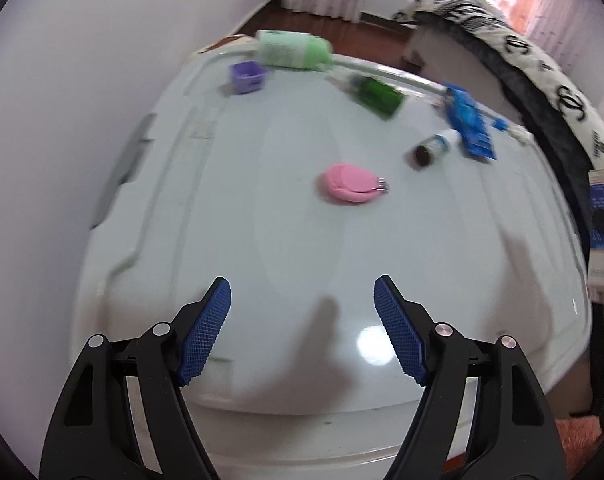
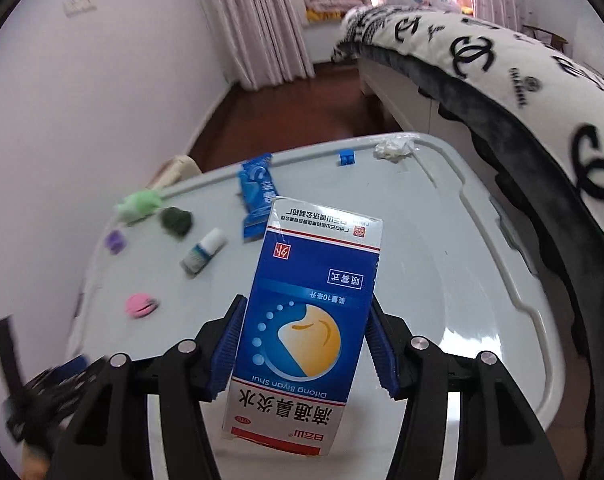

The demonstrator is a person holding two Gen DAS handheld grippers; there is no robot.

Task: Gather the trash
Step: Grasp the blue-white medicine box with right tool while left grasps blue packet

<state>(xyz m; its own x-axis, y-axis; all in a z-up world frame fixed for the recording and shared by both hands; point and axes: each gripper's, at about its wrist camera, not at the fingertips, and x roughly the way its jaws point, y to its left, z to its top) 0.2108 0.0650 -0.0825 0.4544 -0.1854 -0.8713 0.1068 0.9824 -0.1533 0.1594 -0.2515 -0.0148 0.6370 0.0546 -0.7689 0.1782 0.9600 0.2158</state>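
— On the pale plastic bin lid (image 1: 189, 208) we see the round pink disc (image 1: 348, 187) near the middle. What lies behind it?

— We see the small brown-capped bottle (image 1: 432, 151) to its right, the blue foil wrapper (image 1: 468, 124) beyond.

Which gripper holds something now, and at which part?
The right gripper grips the blue-and-white cardboard medicine box by its two long sides. The left gripper holds nothing.

A home bedroom — bed (image 2: 402, 92) under a black-and-white logo blanket (image 2: 502, 64), pink curtains (image 2: 257, 20) at a bright window, dark wood floor (image 2: 269, 116), white walls — with a plastic storage bin lid (image 2: 462, 280) serving as table.
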